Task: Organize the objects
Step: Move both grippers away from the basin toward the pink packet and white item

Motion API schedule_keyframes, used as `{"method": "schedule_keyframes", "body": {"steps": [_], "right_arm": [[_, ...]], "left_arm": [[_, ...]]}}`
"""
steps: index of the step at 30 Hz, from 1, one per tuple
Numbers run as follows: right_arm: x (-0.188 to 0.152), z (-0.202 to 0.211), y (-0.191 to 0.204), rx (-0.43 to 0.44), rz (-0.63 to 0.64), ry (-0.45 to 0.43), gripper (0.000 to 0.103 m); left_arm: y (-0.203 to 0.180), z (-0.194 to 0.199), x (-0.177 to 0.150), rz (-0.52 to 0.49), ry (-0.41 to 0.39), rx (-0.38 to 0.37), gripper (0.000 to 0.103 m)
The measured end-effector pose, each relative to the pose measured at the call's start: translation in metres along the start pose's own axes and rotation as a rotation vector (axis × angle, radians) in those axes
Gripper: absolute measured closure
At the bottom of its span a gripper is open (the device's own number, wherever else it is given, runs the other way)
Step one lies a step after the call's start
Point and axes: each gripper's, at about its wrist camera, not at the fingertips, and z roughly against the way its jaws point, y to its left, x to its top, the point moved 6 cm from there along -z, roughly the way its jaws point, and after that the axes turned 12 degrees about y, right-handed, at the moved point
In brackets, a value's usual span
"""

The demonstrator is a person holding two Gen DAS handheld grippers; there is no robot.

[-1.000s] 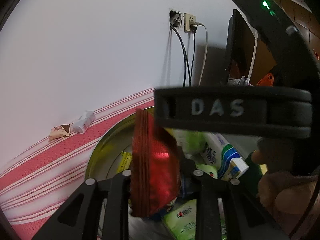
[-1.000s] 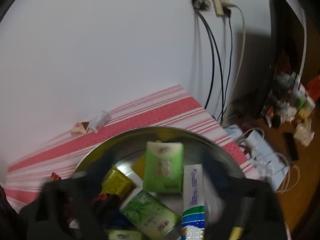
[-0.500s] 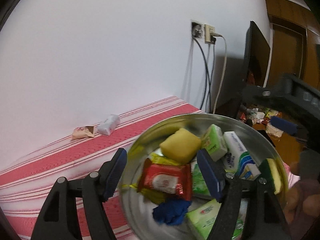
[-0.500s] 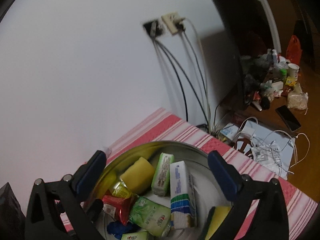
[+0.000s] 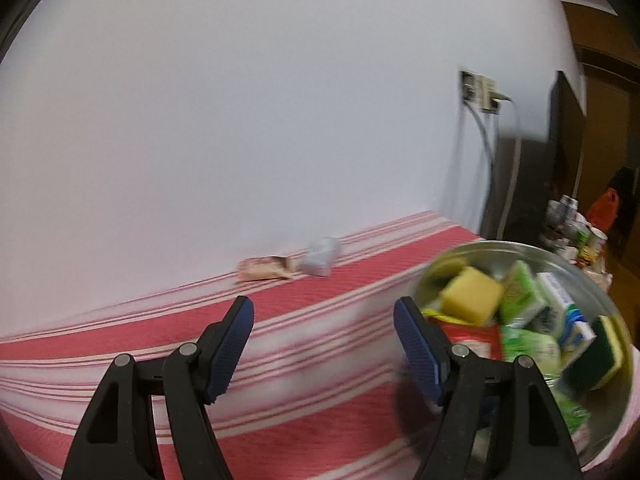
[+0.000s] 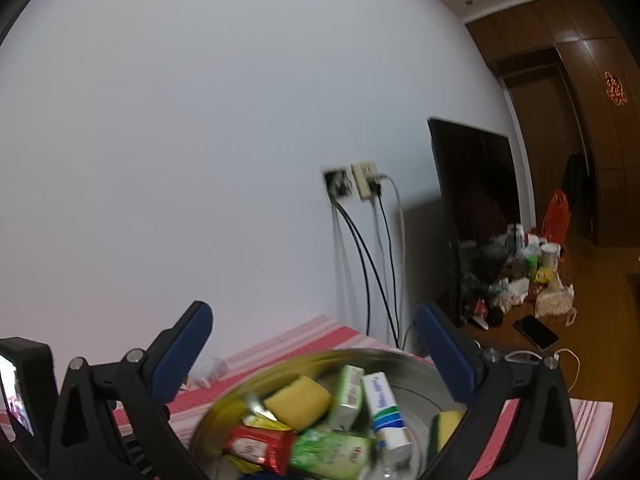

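Since a second earlier: left tongs (image 5: 322,322) had let go of the red packet (image 5: 474,338), which then lay in the metal bowl (image 5: 600,280); their jaws had just been opening and stood apart with nothing between them, over the red-and-white striped cloth (image 5: 320,420) on the counter.

Right tongs (image 6: 312,334): jaws apart, nothing gripped, held above the bowl's near side.

Metal bowl, contents: one yellow sponge (image 5: 472,298); one green-wrapped pack (image 5: 520,294); one white-and-blue box (image 5: 564,316); one green-and-yellow scouring sponge (image 5: 604,354); the red packet; one green pouch (image 5: 528,348); further green wrappers lower down, blurred, possibly two.

Counter, far edge by the white wall (image 5: 280,100): one tan wrapper (image 5: 266,269) and one small white packet (image 5: 320,257), just beside each other, well apart from the bowl.

Wall: one socket plate (image 6: 352,180) with cables (image 6: 372,264) hanging down.

Beyond the counter's end: one dark screen (image 6: 474,208), edge-on, and a cluttered wooden surface (image 6: 532,320) with one phone (image 6: 536,333).
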Motion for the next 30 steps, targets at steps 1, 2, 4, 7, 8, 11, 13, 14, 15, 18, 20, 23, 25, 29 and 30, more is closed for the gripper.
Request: {"method": "schedule_keyframes", "body": {"steps": [1,2,4,7,8,11,13,14,15,18,20,23,25,29,30], "right_arm": [[-0.001,0.002,0.003,0.001,0.003,-0.005,0.0],[-0.003,0.004,0.01,0.008,0.007,-0.007,0.0],[-0.007,0.005,0.021,0.027,0.019,-0.004,0.0],[-0.013,0.003,0.04,0.041,0.031,0.012,0.0],[-0.015,0.002,0.045,0.049,0.028,0.019,0.0],[-0.022,-0.004,0.067,0.063,0.037,0.05,0.0],[-0.028,-0.008,0.08,0.07,0.055,0.067,0.0],[-0.031,-0.01,0.088,0.076,0.064,0.077,0.0],[-0.034,-0.013,0.095,0.084,0.069,0.088,0.0],[-0.042,-0.022,0.116,0.093,0.091,0.113,0.0],[-0.046,-0.03,0.131,0.097,0.115,0.137,0.0],[-0.053,-0.044,0.15,0.108,0.133,0.171,0.0],[-0.057,-0.055,0.162,0.109,0.142,0.194,0.0],[-0.062,-0.089,0.184,0.114,0.155,0.261,0.0],[-0.064,-0.099,0.189,0.111,0.158,0.278,0.0]], "left_arm": [[0.01,-0.001,0.0,0.01,-0.002,0.013,0.029],[0.017,-0.001,-0.001,0.02,-0.004,0.021,0.029],[0.034,-0.001,-0.001,0.044,-0.011,0.034,0.029],[0.056,-0.002,-0.002,0.066,-0.024,0.053,0.029],[0.062,-0.002,-0.002,0.068,-0.029,0.065,0.029],[0.083,-0.006,-0.003,0.077,-0.04,0.116,0.029],[0.1,-0.011,-0.004,0.094,-0.032,0.144,0.029],[0.107,-0.014,-0.004,0.107,-0.026,0.148,0.029],[0.115,-0.017,-0.004,0.123,-0.02,0.152,0.029],[0.139,-0.026,-0.003,0.164,-0.004,0.173,0.029],[0.151,-0.03,-0.003,0.177,0.001,0.188,0.029],[0.169,-0.035,-0.002,0.199,0.006,0.21,0.029],[0.182,-0.039,-0.001,0.216,0.011,0.226,0.029],[0.207,-0.048,0.0,0.252,0.03,0.274,0.029],[0.212,-0.05,0.0,0.259,0.037,0.279,0.029]]}}
